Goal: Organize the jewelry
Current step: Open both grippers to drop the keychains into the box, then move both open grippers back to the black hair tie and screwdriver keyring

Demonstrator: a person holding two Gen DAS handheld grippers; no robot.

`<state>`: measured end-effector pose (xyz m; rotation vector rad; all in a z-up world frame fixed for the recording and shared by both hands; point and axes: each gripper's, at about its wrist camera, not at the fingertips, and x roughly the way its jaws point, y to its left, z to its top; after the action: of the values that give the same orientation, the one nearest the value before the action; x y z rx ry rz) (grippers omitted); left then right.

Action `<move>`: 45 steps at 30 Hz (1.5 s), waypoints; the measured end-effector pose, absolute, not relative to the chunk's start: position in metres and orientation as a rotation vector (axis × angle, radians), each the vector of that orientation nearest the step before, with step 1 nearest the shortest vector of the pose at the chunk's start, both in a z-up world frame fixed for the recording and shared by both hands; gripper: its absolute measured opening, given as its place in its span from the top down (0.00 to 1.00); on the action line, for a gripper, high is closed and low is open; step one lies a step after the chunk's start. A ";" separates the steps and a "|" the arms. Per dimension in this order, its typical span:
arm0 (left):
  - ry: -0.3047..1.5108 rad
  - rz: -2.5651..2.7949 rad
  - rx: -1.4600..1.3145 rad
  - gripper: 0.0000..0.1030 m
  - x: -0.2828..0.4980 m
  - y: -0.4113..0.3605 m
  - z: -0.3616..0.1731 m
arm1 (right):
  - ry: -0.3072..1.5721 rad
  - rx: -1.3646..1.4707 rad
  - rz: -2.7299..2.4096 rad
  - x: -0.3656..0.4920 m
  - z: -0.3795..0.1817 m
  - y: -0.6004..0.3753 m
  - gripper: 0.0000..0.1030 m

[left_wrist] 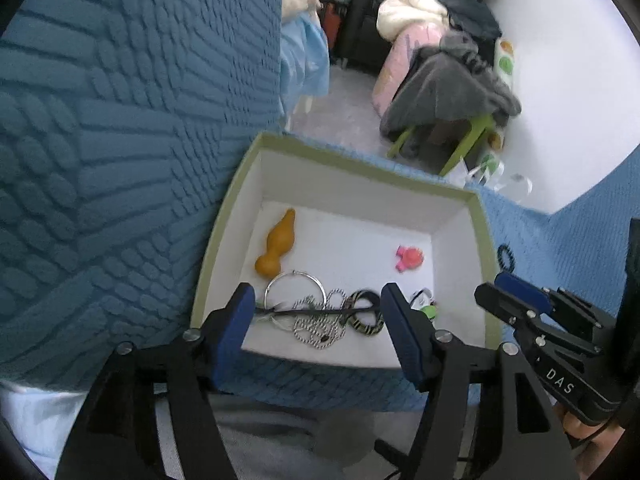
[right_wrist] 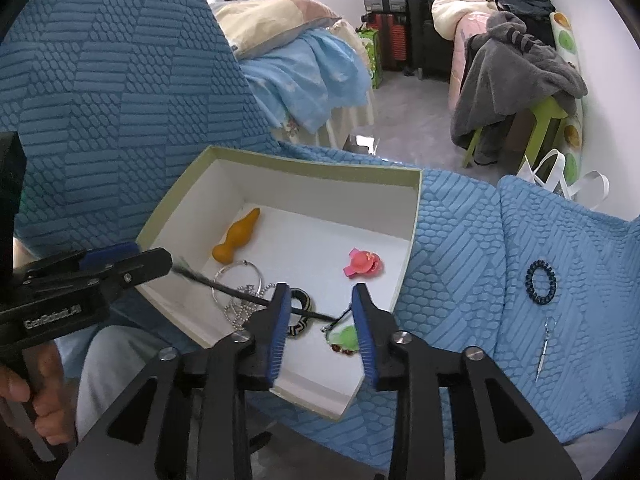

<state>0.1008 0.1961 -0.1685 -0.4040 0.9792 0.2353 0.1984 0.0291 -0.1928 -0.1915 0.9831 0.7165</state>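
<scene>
- While both tools hover at its near edge, a white box point(right_wrist: 408, 240) sits on a blue textured sofa point(right_wrist: 460, 240).
- Left hand-held gripper point(left_wrist: 318, 312): released, jaws apart above a black cord point(left_wrist: 312, 311) crossing the box.
- Right hand-held gripper point(right_wrist: 320, 316): released, the cord's end between its pads, no pad pressing it.
- Inside lie an orange piece point(right_wrist: 236, 240), a pink clip point(right_wrist: 362, 264), a silver hoop point(left_wrist: 294, 292) and a bead chain point(left_wrist: 316, 328).
- Right, on the sofa: a dark hair tie point(right_wrist: 541, 282) and a silver pin point(right_wrist: 545, 348).
</scene>
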 end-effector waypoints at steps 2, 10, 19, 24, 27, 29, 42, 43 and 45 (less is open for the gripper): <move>0.964 0.226 -0.410 0.36 0.100 0.194 -0.162 | 0.958 -0.193 0.722 0.197 -0.186 0.025 0.66; 0.898 0.190 -0.389 0.36 0.112 0.166 -0.142 | 0.877 -0.180 0.720 0.198 -0.165 -0.002 0.62; 0.845 0.106 -0.371 0.36 0.138 0.116 -0.133 | 0.824 -0.150 0.646 0.208 -0.157 -0.062 0.61; 0.854 0.036 -0.375 0.41 0.157 0.086 -0.135 | 0.841 -0.140 0.580 0.219 -0.170 -0.103 0.61; 0.871 -0.005 -0.386 0.45 0.171 0.068 -0.141 | 0.864 -0.123 0.542 0.226 -0.183 -0.127 0.61; 0.890 -0.032 -0.388 0.48 0.181 0.055 -0.148 | 0.882 -0.117 0.519 0.232 -0.195 -0.141 0.61; 1.000 -0.133 -0.414 0.72 0.229 -0.001 -0.196 | 1.060 -0.085 0.478 0.273 -0.282 -0.180 0.75; 1.006 -0.135 -0.415 0.75 0.233 -0.005 -0.199 | 1.067 -0.087 0.483 0.276 -0.286 -0.179 0.78; 1.017 -0.147 -0.419 0.78 0.241 -0.011 -0.205 | 1.075 -0.095 0.498 0.281 -0.293 -0.176 0.81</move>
<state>0.2411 -0.0114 -0.2050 -0.4192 1.0168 -0.1469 0.2813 -0.1759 -0.2927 -0.0955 1.0755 0.4983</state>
